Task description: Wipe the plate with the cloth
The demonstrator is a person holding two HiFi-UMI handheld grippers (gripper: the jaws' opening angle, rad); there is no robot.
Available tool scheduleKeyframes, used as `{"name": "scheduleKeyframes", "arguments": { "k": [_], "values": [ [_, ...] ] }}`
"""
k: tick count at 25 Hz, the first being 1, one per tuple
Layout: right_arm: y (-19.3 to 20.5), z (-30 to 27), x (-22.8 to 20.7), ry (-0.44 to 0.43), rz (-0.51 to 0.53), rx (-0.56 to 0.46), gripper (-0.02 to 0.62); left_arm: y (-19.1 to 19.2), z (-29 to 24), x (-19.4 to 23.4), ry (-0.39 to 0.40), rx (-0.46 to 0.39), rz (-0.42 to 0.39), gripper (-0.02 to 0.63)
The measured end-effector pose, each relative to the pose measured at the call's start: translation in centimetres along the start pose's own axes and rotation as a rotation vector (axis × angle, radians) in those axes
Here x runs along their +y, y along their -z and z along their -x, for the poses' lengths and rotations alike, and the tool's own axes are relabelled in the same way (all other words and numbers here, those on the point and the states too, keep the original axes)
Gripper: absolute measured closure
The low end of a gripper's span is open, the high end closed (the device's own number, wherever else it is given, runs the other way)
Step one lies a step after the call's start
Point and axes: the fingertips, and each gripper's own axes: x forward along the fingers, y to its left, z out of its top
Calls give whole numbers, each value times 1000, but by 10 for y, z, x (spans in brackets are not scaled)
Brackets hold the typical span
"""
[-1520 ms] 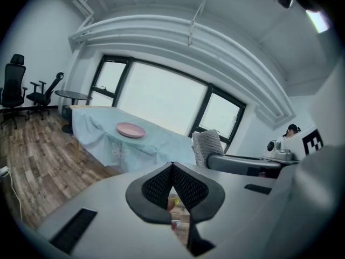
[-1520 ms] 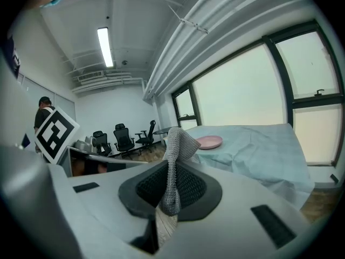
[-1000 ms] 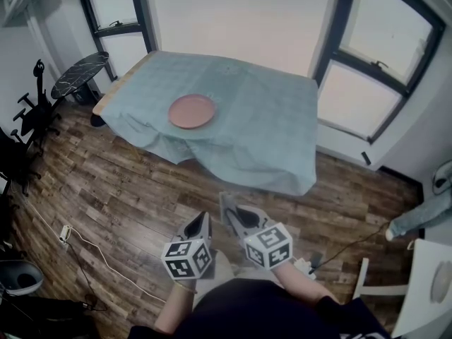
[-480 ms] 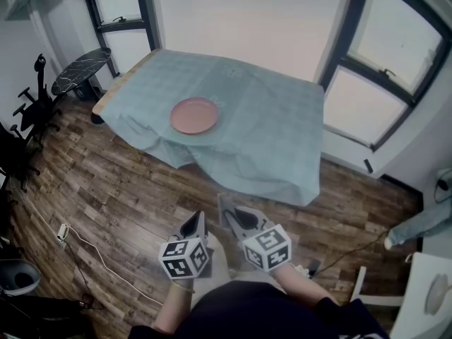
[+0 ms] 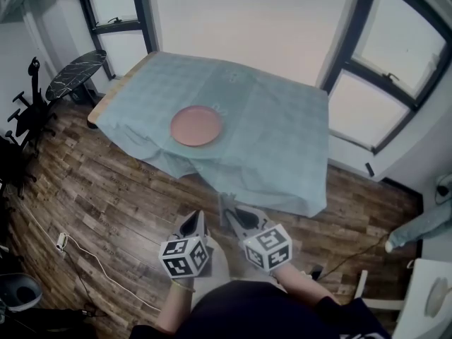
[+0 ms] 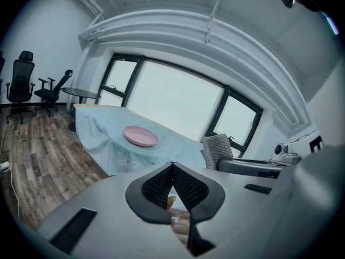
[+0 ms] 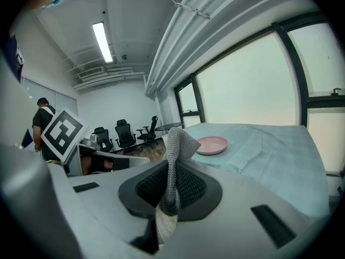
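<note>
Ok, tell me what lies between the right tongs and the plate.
In the head view, only bare wooden floor and then the draped light-blue tablecloth separate the right tongs, shut on the grey cloth, from the pink plate.

Pretty clearly an office, open-plan type. Black swivel chairs (image 7: 125, 133) lined up at the back, long strip light (image 7: 101, 41) and bare pipes (image 7: 180, 31) along the ceiling, big dark-framed windows (image 5: 385, 83) down one side. Wood-look plank floor (image 5: 106, 189), small round dark-topped table (image 5: 74, 75) in the corner (marbled, by the look of it), white plug and cable (image 5: 61, 241) lying loose on the planks.
</note>
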Motion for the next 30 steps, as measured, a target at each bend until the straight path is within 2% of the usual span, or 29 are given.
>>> {"name": "scheduleKeyframes", "arguments": {
  "k": [14,30],
  "values": [
    [-43,-102,-44,46,-7,18,561,-58,-79,71,7,43,1,592],
    [-100,-215,-80,54,-11,28,561,-130,-155,139,20,97,-20,592]
  ]
}}
